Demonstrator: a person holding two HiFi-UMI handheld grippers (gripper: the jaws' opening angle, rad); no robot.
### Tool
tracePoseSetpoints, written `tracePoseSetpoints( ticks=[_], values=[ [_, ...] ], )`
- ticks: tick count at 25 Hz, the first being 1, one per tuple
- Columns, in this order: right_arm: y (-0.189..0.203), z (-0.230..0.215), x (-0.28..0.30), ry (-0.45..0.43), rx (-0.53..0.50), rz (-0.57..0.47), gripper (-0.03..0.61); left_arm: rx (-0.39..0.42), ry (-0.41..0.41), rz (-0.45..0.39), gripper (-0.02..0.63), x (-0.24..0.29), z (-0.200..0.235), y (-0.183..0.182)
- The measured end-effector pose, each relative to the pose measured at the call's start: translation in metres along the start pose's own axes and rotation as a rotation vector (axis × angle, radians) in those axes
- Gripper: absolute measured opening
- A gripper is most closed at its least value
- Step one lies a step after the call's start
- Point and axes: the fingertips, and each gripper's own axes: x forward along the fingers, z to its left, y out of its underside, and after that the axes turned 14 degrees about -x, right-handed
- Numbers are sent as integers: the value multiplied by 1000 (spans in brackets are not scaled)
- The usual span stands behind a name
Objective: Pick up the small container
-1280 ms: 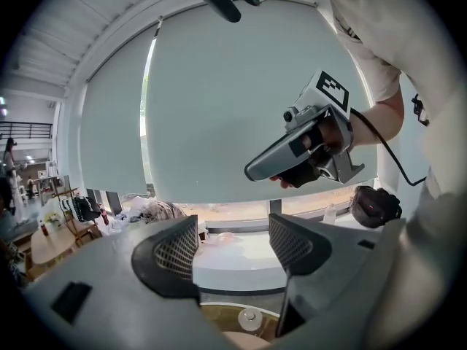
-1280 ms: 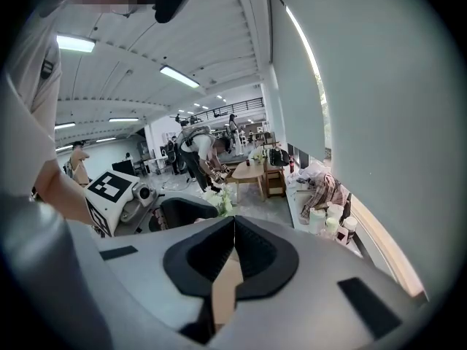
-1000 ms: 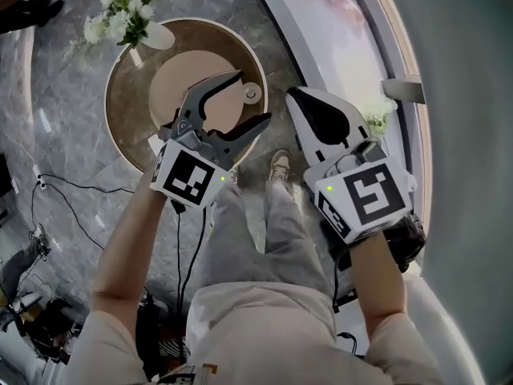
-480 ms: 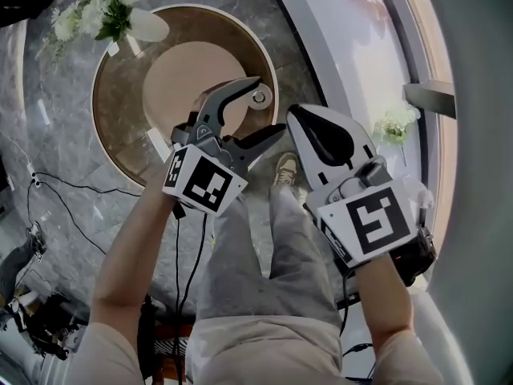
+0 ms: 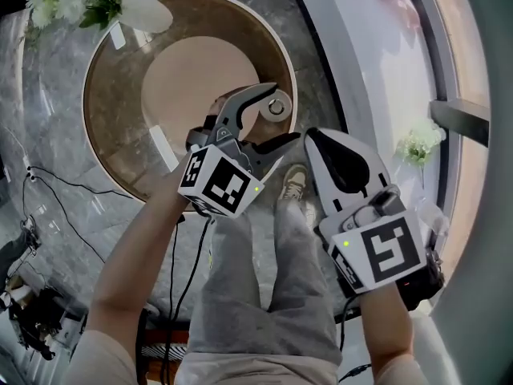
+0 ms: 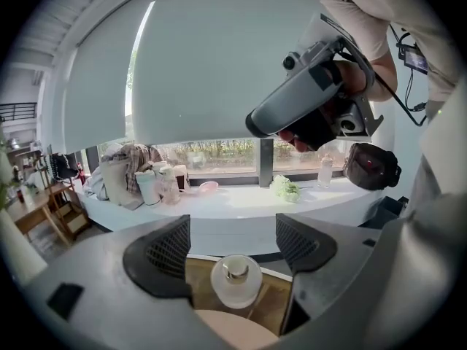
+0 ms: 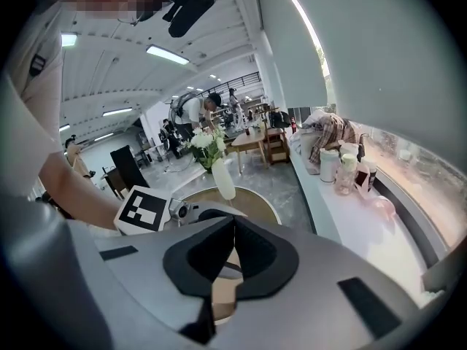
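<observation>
The small container (image 5: 277, 107), a round frosted jar with a metal cap, stands near the right rim of a round brown table (image 5: 104, 62). My left gripper (image 5: 282, 117) reaches over that rim, its jaws opening. The container (image 6: 236, 279) sits upright between and just beyond the two dark pads (image 6: 157, 257), and neither pad touches it. My right gripper (image 5: 314, 137) hovers to the right of the table over the floor, shut with nothing in it; its black pads (image 7: 252, 257) meet.
A white vase (image 5: 140, 10) with flowers stands at the table's far edge. A pale window ledge (image 5: 361, 46) curves along the right with a small bouquet (image 5: 421, 143). Cables (image 5: 64, 199) trail over the marble floor. The person's shoe (image 5: 295, 181) is below the grippers.
My left gripper has moved forward to the container and its jaws have spread wider, so they now flank it. The right gripper has stayed shut beside it.
</observation>
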Motion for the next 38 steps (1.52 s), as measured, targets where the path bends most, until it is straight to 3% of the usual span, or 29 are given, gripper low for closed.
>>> tracePoseSetpoints(
  ticks=[4,12,23,38],
  values=[
    [26,2,14,0,16,13,8,-48,-18,2,348,17,10,28],
    [60,-1,39,1,18,25,8,-26,33,58,348,45,12,74],
    [93,-6,58,-9,23,51,8,-47,22,41,348,70,18,95],
    [100,-4,78,-40,42,19,8,-33,2,73,345,84,24,107]
  ],
)
